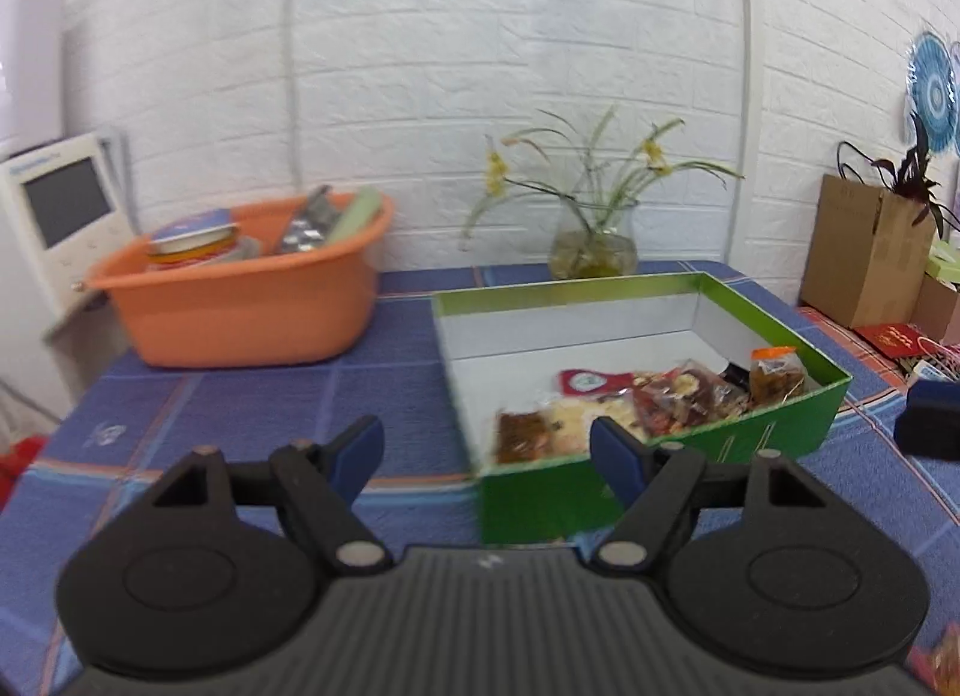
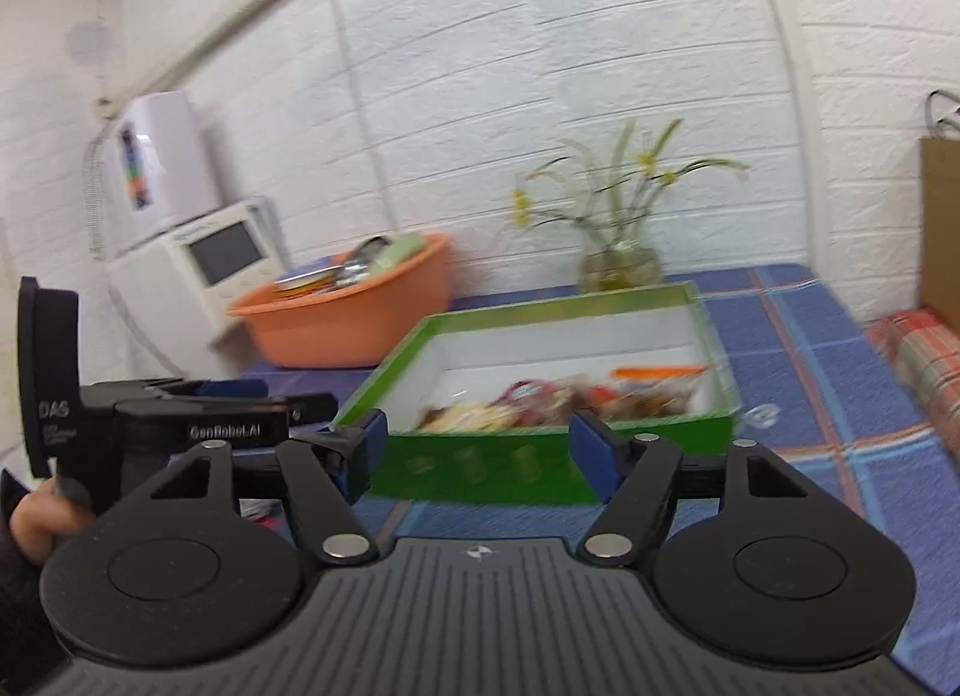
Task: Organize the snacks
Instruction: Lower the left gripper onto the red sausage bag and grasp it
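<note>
Left gripper [image 1: 487, 456] jaws spread wide, empty, above blue plaid tablecloth [image 1: 252, 396]. Right gripper [image 2: 471, 447] likewise spread, empty. Green box [image 1: 660, 474] just ahead of both, near corner between left fingers. Snack packets [image 1: 648, 402] heaped in box's near-right part. Further back-left: orange basin [image 1: 252, 306] with cans, packets. Farthest, by wall: glass vase [image 1: 593, 252].

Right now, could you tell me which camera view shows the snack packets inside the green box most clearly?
The left wrist view: the snack packets lie sharp enough to tell apart, bunched along the near wall of the green box. The right wrist view shows the same packets in the box, but motion blur smears them together.
</note>
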The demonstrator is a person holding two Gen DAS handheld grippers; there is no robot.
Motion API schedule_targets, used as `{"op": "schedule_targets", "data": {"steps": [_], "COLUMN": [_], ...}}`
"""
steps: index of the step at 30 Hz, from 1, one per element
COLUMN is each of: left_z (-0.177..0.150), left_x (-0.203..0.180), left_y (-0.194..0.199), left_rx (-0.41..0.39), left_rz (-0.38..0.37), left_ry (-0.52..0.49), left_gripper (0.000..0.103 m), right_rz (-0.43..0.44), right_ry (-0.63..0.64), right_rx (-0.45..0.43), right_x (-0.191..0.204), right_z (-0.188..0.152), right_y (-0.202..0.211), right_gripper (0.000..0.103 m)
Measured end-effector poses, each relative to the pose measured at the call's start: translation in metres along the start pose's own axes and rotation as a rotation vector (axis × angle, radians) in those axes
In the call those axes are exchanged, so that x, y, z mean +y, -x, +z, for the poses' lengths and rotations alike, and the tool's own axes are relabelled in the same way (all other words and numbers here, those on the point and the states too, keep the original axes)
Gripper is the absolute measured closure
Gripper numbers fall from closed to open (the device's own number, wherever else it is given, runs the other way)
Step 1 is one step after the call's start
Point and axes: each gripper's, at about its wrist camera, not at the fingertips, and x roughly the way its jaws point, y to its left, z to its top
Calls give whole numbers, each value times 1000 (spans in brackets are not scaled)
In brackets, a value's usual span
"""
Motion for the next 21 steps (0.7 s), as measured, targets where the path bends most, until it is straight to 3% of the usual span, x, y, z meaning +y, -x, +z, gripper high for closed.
{"op": "schedule_targets", "data": {"steps": [5,8,9,12,17,21], "left_z": [-54,-85,-92,-107,-109,-109], "left_x": [36,58,63,72,75,71], "left_y": [72,97,102,103,78,53], "left_rx": [54,115,128,148,209,285], "left_rz": [46,-14,-41,-111,-223,-300], "left_ry": [67,146,158,142,96,78], "left_gripper": [26,26,26,26,26,27], "right_rz": [179,216,216,204,179,154], "right_ry": [55,61,40,-103,-298,-430], "right_rx": [96,180,204,291,339,318], "right_x": [41,65,69,74,77,74], "right_z": [-40,-63,-70,-88,-113,-118], "right_y": [17,19,18,15,16,16], "right_gripper": [0,0,7,30,44,47]}}
